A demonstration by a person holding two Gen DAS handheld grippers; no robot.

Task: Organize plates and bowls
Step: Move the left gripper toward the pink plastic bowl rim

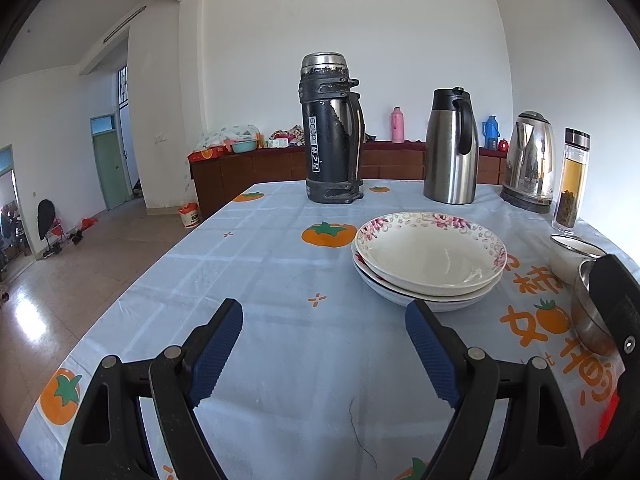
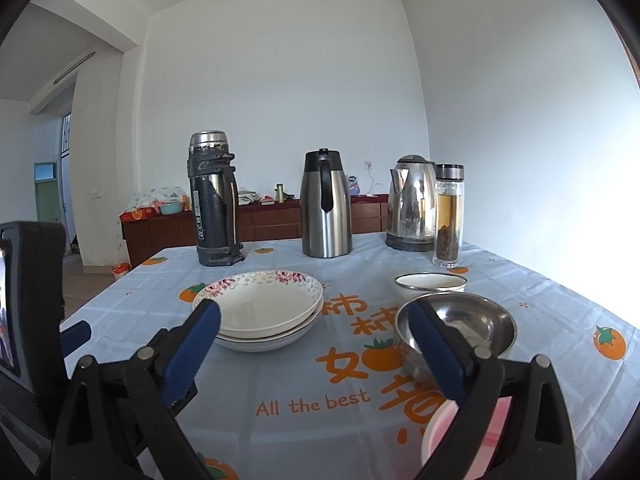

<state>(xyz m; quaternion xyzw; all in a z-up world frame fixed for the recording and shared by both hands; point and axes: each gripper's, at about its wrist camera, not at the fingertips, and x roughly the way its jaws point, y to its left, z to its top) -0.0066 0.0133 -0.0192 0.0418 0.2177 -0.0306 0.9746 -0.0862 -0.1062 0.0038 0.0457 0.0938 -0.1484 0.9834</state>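
I hold both tongs wide and empty: left tongs (image 1: 324, 354) near the stacked plates (image 1: 430, 264), right tongs (image 2: 316, 354) by the steel bowl (image 2: 472, 320).

You see white plates (image 2: 260, 312) with pink floral rims, a pale blue tablecloth (image 2: 280, 420) printed with orange persimmons.

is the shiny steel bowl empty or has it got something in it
Empty: the right wrist view shows the round stainless steel bowl upright, its bare, reflective inside holding nothing.
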